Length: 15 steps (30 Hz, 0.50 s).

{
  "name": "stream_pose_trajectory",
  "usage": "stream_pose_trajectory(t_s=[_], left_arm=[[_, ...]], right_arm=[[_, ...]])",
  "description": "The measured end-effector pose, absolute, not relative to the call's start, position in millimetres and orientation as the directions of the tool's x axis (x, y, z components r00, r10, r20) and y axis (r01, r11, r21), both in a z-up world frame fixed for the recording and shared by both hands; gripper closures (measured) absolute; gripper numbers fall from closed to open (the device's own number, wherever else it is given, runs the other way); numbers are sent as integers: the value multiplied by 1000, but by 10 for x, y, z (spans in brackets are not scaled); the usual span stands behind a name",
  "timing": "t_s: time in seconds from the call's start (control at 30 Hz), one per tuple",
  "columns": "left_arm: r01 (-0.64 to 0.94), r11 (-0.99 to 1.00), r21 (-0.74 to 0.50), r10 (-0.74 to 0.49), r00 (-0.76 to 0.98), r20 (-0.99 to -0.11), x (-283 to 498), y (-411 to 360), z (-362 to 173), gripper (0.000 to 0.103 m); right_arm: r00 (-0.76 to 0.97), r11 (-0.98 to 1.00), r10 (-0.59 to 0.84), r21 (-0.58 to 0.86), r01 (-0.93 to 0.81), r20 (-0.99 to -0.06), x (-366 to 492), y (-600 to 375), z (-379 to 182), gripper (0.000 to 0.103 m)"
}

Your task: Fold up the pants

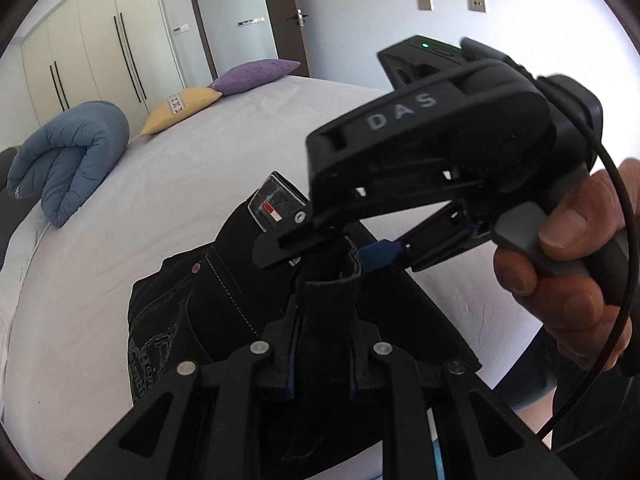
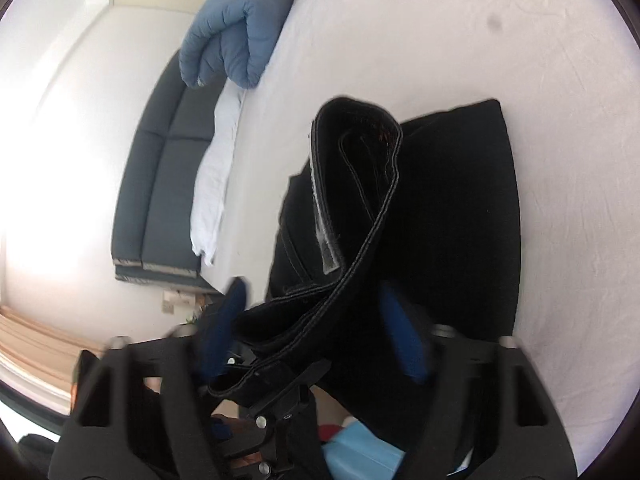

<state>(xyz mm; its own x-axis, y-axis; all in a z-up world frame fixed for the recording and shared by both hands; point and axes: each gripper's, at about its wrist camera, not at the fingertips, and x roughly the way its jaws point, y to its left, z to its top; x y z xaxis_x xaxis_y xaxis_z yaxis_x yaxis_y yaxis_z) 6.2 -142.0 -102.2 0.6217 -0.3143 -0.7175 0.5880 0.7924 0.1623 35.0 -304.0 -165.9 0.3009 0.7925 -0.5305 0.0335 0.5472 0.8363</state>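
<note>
Black jeans [image 1: 224,300] lie folded on the white bed [image 1: 120,240], with a woven label by the waistband. My left gripper [image 1: 323,320] is shut on an upright fold of the jeans, near the bottom of the left wrist view. A hand [image 1: 568,264] holds my right gripper [image 1: 328,254] over the top of that same fold. In the right wrist view a stitched band of the jeans [image 2: 360,160] curls up between the right gripper [image 2: 312,328] fingers. Its blue pads [image 2: 400,332] stand on either side of the band, still partly apart. The rest of the jeans [image 2: 460,200] lies flat behind.
A rolled blue duvet [image 1: 68,156] sits at the bed's left edge, with a yellow pillow [image 1: 180,110] and a purple pillow [image 1: 256,74] further back. Wardrobe doors [image 1: 92,40] and a room door [image 1: 240,20] stand beyond. A dark blue sofa [image 2: 160,200] runs beside the bed [image 2: 520,40].
</note>
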Motion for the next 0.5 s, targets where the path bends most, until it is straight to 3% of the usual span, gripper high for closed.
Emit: stream_pose_trajectory(t_s=[0.27,0.43,0.5], left_arm=[[653,709,265,-290,614,-734,-132,-1647,-1243,85],[686,669,286,-308,607,-733,-245,-1765,-1300,84],[698,664,270,-317,589,-743,-245,-1767,-1348,78]], right_arm=[[328,626,728,779,43,-603,192,-3143,-1769,83],[377,592,726,802,84,-575,74,-3283,-1877,85],[384,570,730,814,114,-565,-9,-3369,-1973,85]])
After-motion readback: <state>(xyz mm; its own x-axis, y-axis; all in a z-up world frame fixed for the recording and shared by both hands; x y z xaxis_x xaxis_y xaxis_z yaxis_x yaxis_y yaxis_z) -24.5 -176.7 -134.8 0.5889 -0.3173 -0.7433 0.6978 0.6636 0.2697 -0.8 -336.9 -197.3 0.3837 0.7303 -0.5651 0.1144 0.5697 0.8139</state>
